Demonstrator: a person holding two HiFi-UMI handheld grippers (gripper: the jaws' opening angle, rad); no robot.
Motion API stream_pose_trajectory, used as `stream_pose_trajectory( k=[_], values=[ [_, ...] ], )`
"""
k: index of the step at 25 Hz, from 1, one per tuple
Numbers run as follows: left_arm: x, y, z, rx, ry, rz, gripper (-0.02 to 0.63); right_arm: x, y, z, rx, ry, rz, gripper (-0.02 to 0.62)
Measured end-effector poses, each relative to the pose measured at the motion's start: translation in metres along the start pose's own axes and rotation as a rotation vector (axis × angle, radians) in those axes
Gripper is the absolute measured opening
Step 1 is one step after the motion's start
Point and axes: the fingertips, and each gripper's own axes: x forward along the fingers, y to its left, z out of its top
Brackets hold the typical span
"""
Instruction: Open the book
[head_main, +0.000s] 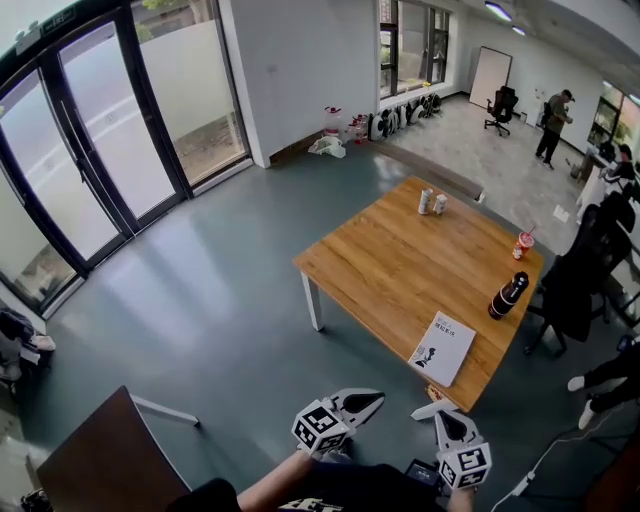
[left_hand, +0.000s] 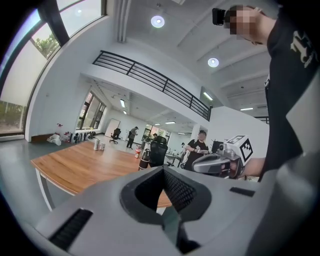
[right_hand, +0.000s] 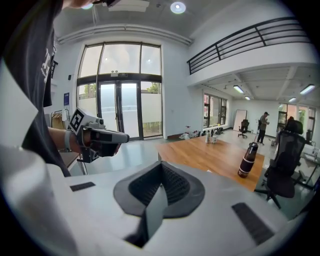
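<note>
A closed book (head_main: 443, 347) with a white cover lies flat near the closest corner of the wooden table (head_main: 400, 265). Both grippers hang in the air in front of that corner, short of the table. My left gripper (head_main: 372, 397) points toward the table with its jaws together and nothing between them. My right gripper (head_main: 430, 410) sits just right of it, also shut and empty. In the left gripper view the closed jaws (left_hand: 167, 220) fill the foreground, with the right gripper (left_hand: 220, 162) beside them. The right gripper view shows its own shut jaws (right_hand: 155, 210) and the left gripper (right_hand: 97, 137).
On the table stand a black bottle (head_main: 508, 296), two cans (head_main: 432, 202) and a red cup (head_main: 523, 243). A black office chair (head_main: 575, 280) is at the table's right side. A dark desk (head_main: 110, 460) is at lower left, glass doors (head_main: 90, 150) at far left. People stand in the background.
</note>
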Motion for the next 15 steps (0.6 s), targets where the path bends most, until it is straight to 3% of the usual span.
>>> stream_pose_trajectory(
  k=[10,15],
  values=[
    [0.009,0.033,-0.004,-0.029,0.040,-0.017,0.006,0.021,-0.011,0.001,0.017,0.035,-0.034,-0.012],
    [0.030,0.047,-0.005,-0.057,0.064,-0.007,0.006,0.037,-0.027,0.006,0.011,0.044,-0.007,-0.012]
  ],
)
